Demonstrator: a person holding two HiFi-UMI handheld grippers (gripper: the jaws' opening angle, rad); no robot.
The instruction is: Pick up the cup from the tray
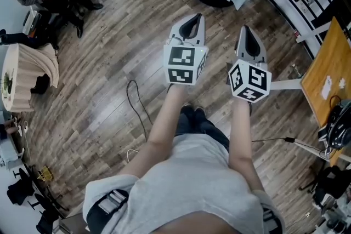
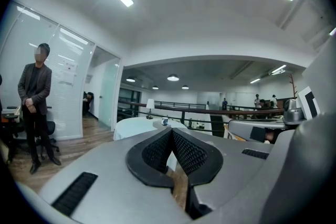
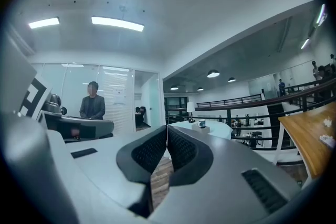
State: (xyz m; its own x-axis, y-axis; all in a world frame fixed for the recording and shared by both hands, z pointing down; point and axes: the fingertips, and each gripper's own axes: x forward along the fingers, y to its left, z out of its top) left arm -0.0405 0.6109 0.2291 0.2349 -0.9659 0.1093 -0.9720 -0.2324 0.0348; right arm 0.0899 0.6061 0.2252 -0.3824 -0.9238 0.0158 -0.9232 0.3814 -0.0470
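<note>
Far off on the tabletop (image 3: 219,129), the cup (image 3: 201,123) is seen; left tongs (image 1: 193,18) and right tongs (image 1: 247,30) are shut, empty; if not opened in time, it may be toppled.

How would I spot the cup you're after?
Look to the round table under a white cloth, straight ahead. On it, right of a tall white-shaded lamp, sits a pale tray. The cup stands on that tray: short and dark-patterned, unlike the tall lamp.
</note>
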